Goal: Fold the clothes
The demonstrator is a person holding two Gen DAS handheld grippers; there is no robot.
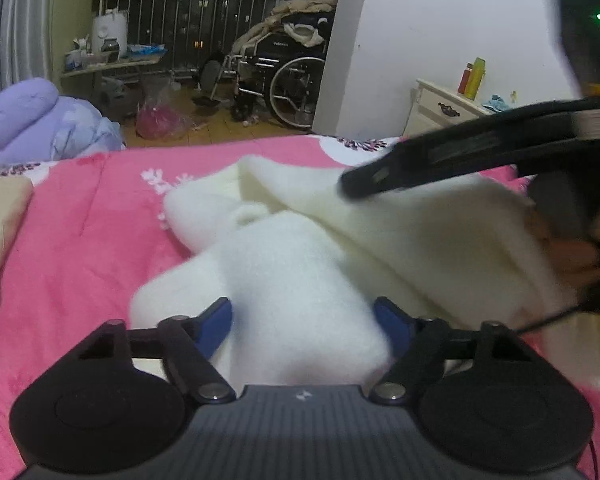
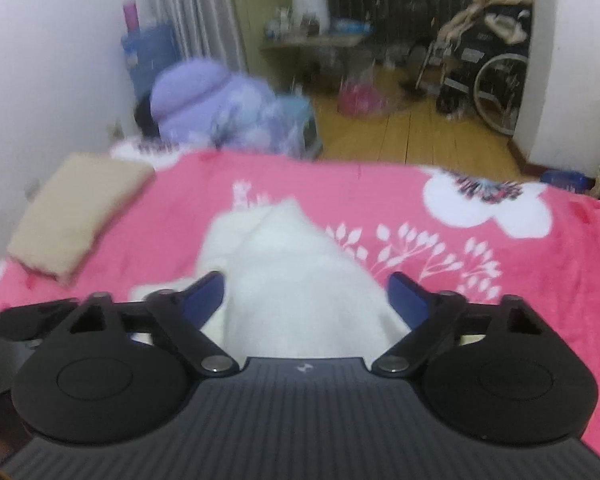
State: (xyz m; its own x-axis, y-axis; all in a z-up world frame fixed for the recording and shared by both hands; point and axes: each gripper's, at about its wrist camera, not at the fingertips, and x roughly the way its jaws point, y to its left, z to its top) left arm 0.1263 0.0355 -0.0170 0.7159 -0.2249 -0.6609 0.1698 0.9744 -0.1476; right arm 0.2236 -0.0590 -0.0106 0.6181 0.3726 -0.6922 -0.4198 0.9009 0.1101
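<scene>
White garment (image 1: 300,264) lies bunched on pink bedspread (image 1: 80,240); left gripper (image 1: 303,322) straddles fold, blue pads apart, not clamped; right gripper (image 2: 305,300) likewise astride cloth, unclenched; likely positioning to pinch edges for folding.

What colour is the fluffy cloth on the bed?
White cloth, clearest in the left wrist view.

White fleece garment (image 2: 300,280) lies between the right tool's (image 2: 306,300) parted blue fingers (image 2: 406,296) on the pink floral bed (image 2: 500,280); a folded beige cloth (image 2: 76,212) sits apart.
</scene>
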